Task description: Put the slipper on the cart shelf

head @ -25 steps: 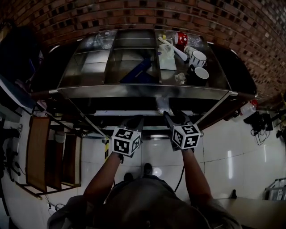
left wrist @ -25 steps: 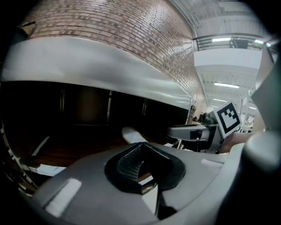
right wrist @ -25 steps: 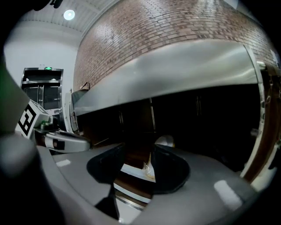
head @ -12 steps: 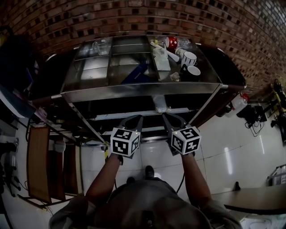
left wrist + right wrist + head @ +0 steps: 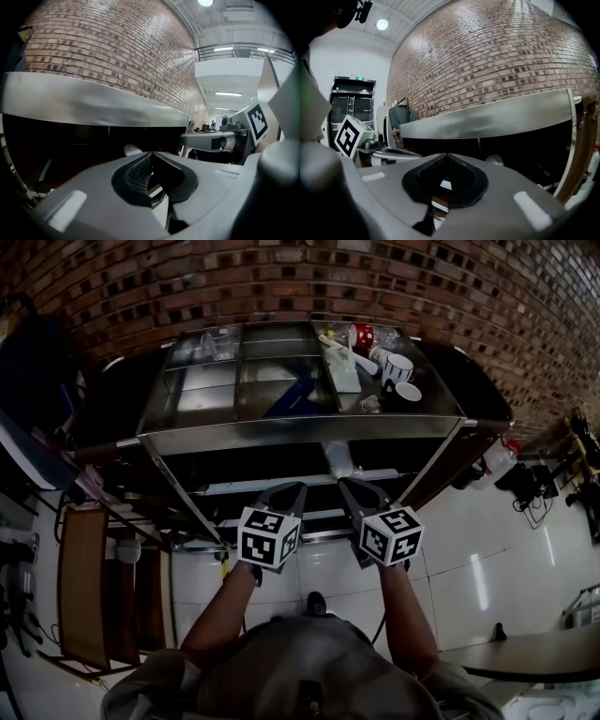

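Note:
The pale slipper [image 5: 339,461] lies on the cart's dark middle shelf, under the steel top rim [image 5: 300,433]. It also shows as a whitish lump in the left gripper view [image 5: 132,150] and the right gripper view [image 5: 494,160]. Both grippers are held side by side in front of the cart, short of the shelf. My left gripper [image 5: 289,489] is shut with nothing in it, its pads [image 5: 140,171] meeting at the tips. My right gripper [image 5: 349,486] is also shut and empty, a little below and apart from the slipper.
The cart top holds two mugs [image 5: 398,367], a red can [image 5: 361,334], a blue object [image 5: 295,399] and other clutter. A brick wall stands behind it. A wooden rack [image 5: 80,587] is at the left and a white jug [image 5: 497,457] at the right on the tiled floor.
The right gripper's tips, close to the slipper a second ago, have drawn back toward me. The slipper stays on the shelf. The left gripper has barely moved.

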The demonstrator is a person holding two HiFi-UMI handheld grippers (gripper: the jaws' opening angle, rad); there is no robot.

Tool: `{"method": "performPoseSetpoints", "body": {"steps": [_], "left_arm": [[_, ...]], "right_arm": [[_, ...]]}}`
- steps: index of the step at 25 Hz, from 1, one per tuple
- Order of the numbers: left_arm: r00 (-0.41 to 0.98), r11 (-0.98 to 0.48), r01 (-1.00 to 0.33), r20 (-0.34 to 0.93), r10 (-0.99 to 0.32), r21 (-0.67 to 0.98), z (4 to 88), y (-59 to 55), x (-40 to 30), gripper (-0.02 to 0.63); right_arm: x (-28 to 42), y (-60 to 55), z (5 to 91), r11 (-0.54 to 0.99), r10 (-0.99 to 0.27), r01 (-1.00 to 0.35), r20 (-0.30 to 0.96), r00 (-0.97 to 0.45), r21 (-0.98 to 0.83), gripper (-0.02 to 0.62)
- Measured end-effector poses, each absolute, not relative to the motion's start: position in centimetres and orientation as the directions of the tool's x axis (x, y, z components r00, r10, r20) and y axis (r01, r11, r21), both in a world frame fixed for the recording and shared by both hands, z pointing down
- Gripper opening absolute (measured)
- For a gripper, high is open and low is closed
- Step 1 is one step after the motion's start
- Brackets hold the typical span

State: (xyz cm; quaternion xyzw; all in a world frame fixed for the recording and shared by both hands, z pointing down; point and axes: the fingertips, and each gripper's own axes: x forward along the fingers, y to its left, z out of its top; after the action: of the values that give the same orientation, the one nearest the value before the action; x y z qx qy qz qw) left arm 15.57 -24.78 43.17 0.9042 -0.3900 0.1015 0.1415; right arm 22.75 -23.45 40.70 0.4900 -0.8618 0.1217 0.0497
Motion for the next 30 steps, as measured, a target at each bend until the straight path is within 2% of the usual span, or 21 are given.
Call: {"method": "performPoseSetpoints", "body": {"steps": [30], "left_arm": [[0.694, -0.676, -0.716, 0.285, -0.661, 0.175, 42.76, -24.73, 15.8, 0.008]], "right_arm": [[22.38, -23.3, 40.23, 0.504, -0.824, -0.847, 0.198, -0.53, -0.169, 0.0]]}}
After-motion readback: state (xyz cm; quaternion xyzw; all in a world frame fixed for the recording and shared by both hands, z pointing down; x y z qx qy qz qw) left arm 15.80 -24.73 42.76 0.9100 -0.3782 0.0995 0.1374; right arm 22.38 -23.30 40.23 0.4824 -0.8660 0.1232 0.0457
